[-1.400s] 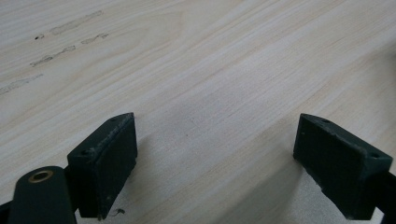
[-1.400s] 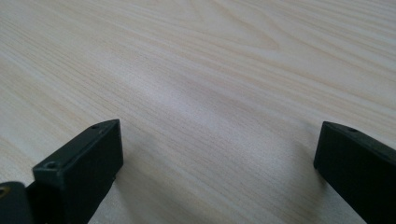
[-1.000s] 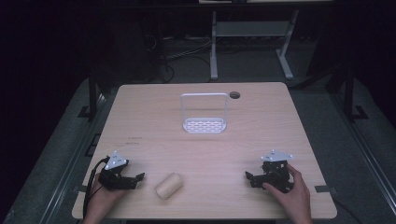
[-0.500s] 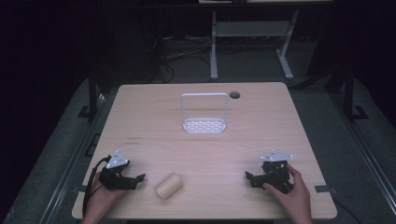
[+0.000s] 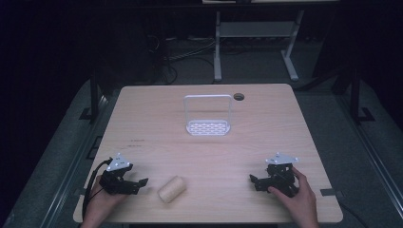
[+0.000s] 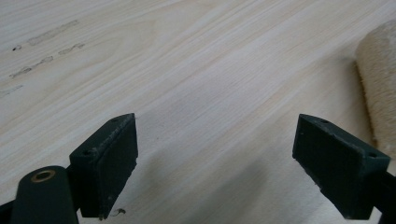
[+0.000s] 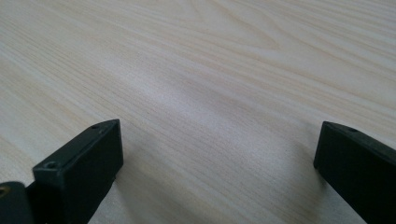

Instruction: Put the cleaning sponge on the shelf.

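The beige roll (image 5: 171,188) lies near the table's (image 5: 266,123) front edge, just beside the left gripper (image 5: 139,183); both grippers' jaws are spread, the right gripper (image 5: 254,181) grasping nothing.

High view: above, facing forward-down, far. Gripper views: close, low along the table (image 5: 157,118); left shares the roll (image 6: 379,74) with high.

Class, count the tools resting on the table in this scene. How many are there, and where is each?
2: the left tool near the front left edge, beside the beige roll; the right tool near the front right.
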Available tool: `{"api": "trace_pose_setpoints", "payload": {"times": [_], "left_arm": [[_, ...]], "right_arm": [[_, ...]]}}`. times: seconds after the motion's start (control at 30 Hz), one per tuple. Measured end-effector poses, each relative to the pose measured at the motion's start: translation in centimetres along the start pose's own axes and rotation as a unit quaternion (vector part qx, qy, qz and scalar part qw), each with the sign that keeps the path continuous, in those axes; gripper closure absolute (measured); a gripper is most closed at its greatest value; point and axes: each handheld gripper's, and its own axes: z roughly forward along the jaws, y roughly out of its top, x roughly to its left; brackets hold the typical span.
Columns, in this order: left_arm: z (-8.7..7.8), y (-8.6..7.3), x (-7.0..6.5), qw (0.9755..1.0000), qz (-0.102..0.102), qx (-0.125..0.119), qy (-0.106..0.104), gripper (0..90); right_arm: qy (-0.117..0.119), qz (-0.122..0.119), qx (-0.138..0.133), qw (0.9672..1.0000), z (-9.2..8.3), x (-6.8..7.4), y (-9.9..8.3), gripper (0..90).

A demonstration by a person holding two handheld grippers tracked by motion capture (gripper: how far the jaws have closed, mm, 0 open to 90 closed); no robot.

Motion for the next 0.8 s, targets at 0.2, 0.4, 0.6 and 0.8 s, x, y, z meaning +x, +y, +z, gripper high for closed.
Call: {"api": "trace_pose_setpoints", "payload": {"times": [0.2,0.4,0.6,0.8], "left_arm": [[-0.3,0.4,-0.4,1.0,-0.003,-0.002,-0.008,14.0],[-0.7,0.9,-0.6,0.9999,-0.005,-0.002,-0.016,14.2],[-0.8,1.3,-1.0,0.9997,-0.005,-0.001,-0.023,14.2],[-0.8,1.7,-1.4,0.9995,-0.001,-0.001,-0.032,14.2]], "right_arm": [[0.0,0.0,0.0,1.0,0.0,0.0,0.0,1.0],[0.0,0.0,0.0,1.0,0.0,0.0,0.0,1.0],[0.0,0.0,0.0,1.0,0.0,0.0,0.0,1.0],[0.0,0.0,0.0,1.0,0.0,0.0,0.0,1.0]]}}
